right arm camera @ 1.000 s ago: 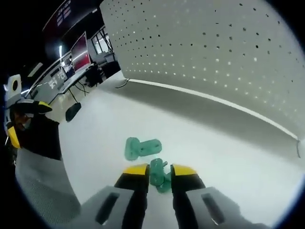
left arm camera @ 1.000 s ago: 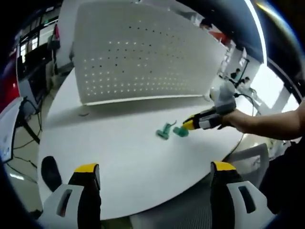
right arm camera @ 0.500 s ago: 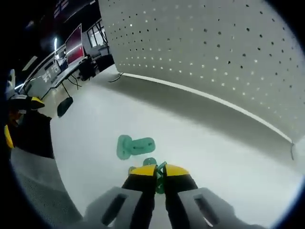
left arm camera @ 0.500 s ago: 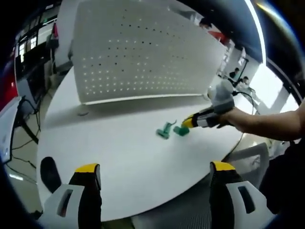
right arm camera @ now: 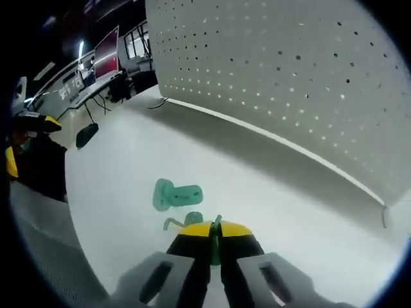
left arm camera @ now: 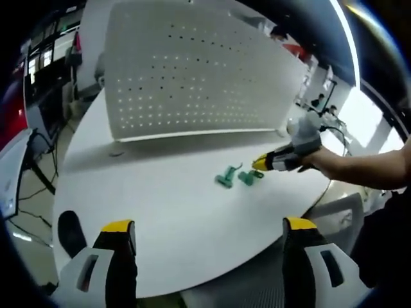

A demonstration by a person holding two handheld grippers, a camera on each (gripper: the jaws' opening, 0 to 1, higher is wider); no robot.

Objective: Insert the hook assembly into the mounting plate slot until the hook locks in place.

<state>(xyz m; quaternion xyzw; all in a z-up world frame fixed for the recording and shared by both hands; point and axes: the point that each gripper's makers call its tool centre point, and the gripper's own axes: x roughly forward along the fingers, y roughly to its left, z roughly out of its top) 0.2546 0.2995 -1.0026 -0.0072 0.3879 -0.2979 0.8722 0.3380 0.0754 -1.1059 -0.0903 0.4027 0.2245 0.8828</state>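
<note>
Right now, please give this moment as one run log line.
right gripper: shut on hook assembly | mounting plate: lying on table, not joined | left gripper: open, holding nothing

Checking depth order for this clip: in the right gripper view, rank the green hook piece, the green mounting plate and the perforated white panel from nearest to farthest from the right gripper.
1. Hook piece: clamped in the right gripper.
2. Mounting plate: on the table just ahead, up-left.
3. Perforated panel: upright at the far edge.
</note>
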